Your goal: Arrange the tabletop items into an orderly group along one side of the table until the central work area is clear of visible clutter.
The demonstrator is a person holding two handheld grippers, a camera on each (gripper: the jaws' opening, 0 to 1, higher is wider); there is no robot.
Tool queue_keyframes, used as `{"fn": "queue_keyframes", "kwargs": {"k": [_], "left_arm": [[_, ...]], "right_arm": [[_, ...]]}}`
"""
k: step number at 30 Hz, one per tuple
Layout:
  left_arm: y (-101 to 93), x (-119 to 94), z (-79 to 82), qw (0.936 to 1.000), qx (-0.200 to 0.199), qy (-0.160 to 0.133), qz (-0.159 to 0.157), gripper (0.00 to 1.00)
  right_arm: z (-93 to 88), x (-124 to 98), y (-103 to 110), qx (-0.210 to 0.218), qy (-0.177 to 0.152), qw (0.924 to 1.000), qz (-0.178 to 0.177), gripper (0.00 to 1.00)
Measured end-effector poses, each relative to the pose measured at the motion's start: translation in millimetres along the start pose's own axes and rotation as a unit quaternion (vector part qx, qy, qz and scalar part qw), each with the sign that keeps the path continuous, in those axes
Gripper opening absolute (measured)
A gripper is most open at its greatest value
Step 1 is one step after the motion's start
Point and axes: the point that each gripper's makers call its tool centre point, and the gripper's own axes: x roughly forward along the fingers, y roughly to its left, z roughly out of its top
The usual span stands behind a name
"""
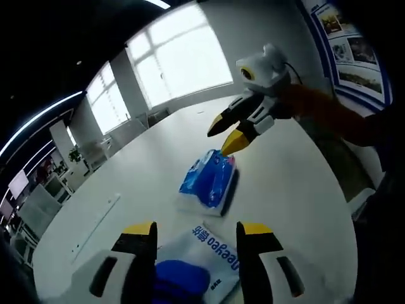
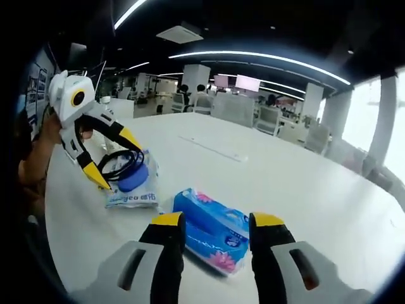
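The blue plastic-wrapped tissue pack [image 2: 212,233] lies on the white counter [image 2: 285,183], at twelve o'clock just ahead of the right tool [image 2: 211,233], whose jaws stand open with the pack's near end between them. At ten o'clock from it, the left tool [image 2: 112,163] hangs open over the white wet-wipe packet [image 2: 133,195], which carries a blue round lid and a black cable loop [image 2: 120,166]. To grasp well, straddle the tissue pack squarely across its narrow width, close gently, and slide it beside the packet without nudging the loop.
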Motion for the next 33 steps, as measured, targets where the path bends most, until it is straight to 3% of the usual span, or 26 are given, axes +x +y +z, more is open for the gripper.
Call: {"fn": "queue_keyframes", "kwargs": {"k": [15,33], "left_arm": [[15.0,-24,-16.9,0.9996,-0.019,0.006,0.019,0.49],[32.9,-46,-32.6,0.9985,-0.033,0.003,0.043,0.49]], "right_arm": [[22.9,14,18,-0.011,-0.013,0.9997,0.02,0.37],[29.7,31,41,-0.024,-0.009,0.9988,0.042,0.36]]}}
